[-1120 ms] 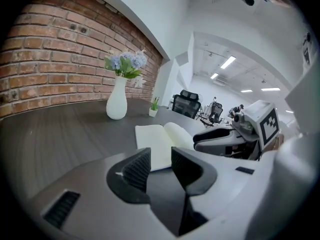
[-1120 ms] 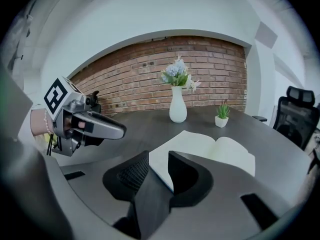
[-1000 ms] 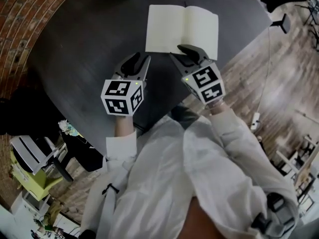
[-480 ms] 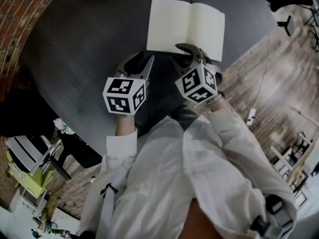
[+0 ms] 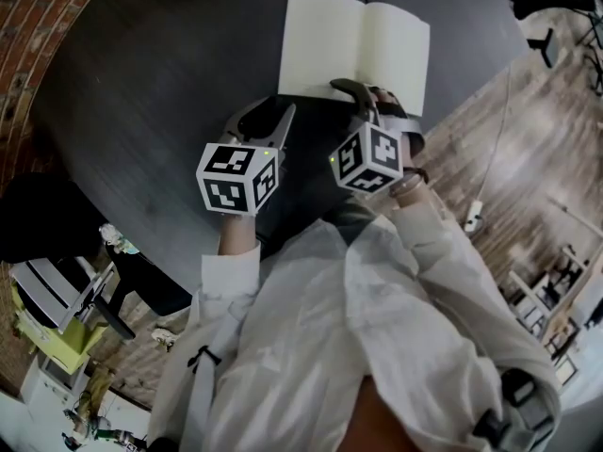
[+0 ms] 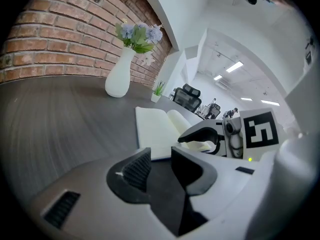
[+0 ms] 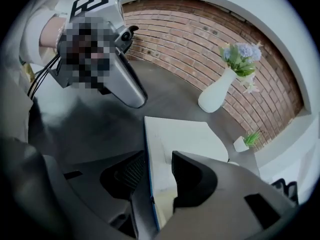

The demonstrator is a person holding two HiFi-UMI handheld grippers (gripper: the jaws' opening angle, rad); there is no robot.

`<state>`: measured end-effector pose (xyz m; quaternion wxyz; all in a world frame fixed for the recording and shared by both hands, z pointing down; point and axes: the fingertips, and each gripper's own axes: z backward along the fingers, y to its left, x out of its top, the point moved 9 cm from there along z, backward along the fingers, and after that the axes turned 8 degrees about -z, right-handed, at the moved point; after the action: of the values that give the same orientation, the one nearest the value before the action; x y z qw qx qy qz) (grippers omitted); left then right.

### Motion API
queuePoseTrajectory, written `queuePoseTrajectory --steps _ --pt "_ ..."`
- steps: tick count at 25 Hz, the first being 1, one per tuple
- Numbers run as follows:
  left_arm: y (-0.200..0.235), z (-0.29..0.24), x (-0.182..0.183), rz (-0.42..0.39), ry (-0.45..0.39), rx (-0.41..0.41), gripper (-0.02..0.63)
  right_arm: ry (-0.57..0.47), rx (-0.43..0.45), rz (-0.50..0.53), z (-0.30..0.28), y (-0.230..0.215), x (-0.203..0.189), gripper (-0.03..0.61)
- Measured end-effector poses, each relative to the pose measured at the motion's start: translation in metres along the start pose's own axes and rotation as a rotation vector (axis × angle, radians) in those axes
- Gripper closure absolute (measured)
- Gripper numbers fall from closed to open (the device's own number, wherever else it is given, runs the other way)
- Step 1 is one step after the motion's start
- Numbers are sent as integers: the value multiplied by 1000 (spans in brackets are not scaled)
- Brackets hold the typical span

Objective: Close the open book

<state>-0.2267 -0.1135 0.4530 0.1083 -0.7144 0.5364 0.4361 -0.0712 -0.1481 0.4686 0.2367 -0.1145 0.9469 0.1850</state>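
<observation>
Reaching out from two white sleeves [image 5: 396, 281], the person holds both tools low over the dark counter [image 5: 160, 83], on the near side of the open book [image 5: 353, 45].

The left hand-held gripper [image 5: 262, 121] hangs just short of the book's near left corner, clear of the paper. In its own view its jaws [image 6: 160, 156] stand apart with only bare counter between them, and the book [image 6: 155, 129] lies a little beyond their tips.

The right hand-held gripper [image 5: 369, 97] is at the book's near edge, about where the spine meets the right-hand page. Its jaws have just been opening and now stand wide. In the right gripper view [image 7: 159, 169], the book's edge, with a thin blue line of cover under the cream paper, runs up between them. One jaw is on the counter side of that edge and the other is over the page [image 7: 180, 134]. The pads are not clamped on it, and I cannot tell whether either one touches the paper.

The book itself lies flat and open on the counter with both blank pages face up, its spine running away from the person.

Beyond the book's far edge stands a white vase [image 6: 119, 76] with pale blue flowers [image 6: 137, 34], well apart from the pages. A small potted plant [image 7: 242, 143] sits off past the book's far right corner. Behind the vase, a red brick wall [image 6: 60, 39] curves along the counter's far side.
</observation>
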Motion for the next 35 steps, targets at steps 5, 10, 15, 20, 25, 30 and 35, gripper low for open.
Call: queuePoseTrajectory --steps 5,10,15,20,25,30,35 --pt "1 0 -1 2 4 -3 491 24 -17 87 -2 -3 -3 436" --pt "4 -1 -1 7 7 -5 491 25 -29 126 -3 -4 -1 436" --pt "3 -2 -4 9 16 -3 491 0 -81 160 0 1 0 436" --pt "4 -4 -4 21 17 6 490 -38 -116 124 5 4 -5 460" --pt "7 -9 -4 62 2 -14 491 -65 -132 107 6 6 -4 523" --pt "7 -13 -1 143 -38 -39 489 -102 -135 42 13 4 -6 535" --pt "10 -18 1 249 -78 -45 468 -122 -138 6 17 4 -7 539"
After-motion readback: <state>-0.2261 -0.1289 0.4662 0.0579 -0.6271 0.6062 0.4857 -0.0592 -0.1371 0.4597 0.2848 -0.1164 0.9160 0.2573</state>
